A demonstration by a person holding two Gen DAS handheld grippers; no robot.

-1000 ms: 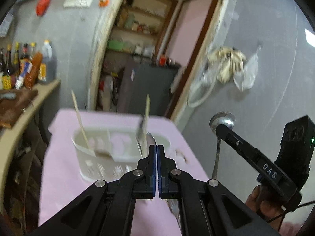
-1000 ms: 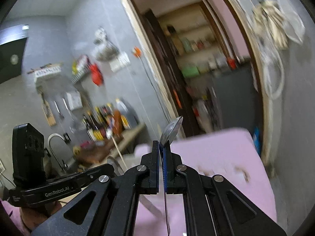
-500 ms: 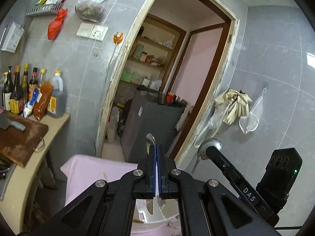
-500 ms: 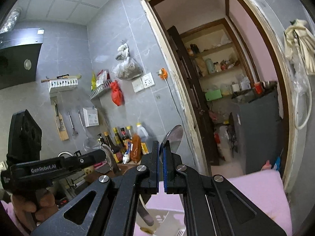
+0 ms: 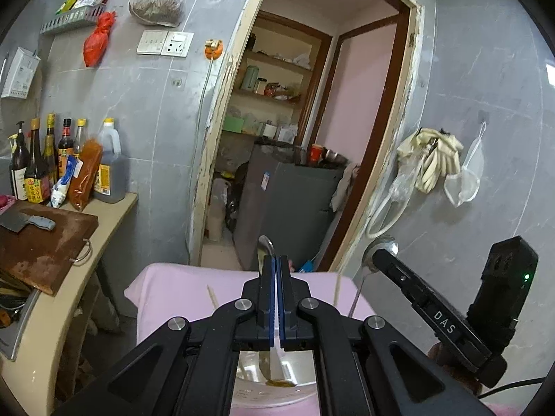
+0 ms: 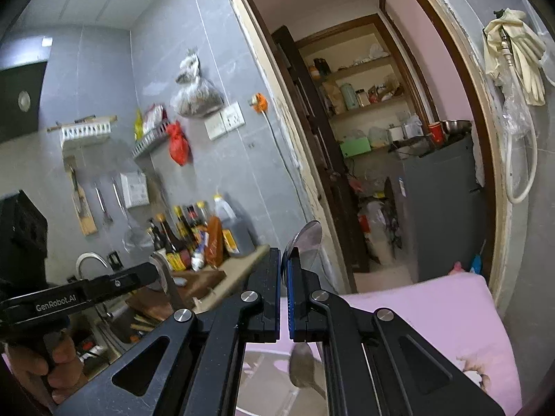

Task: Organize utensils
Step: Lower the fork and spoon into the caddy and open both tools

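The left tool (image 5: 276, 267) was clamped on a knife (image 5: 265, 247), blade hanging over the white organizer (image 5: 267, 395); the right tool (image 6: 285, 260) was clamped on a spoon (image 6: 307, 239), held upright. To do it well, each piece probably needed lowering straight into its own compartment, released only once seated. Chopsticks (image 5: 211, 297) rose from the holder and could snag. Beyond the pink-covered worktop (image 5: 180, 287), bottles (image 5: 62, 159) and a doorway (image 5: 312, 121) stood well apart.
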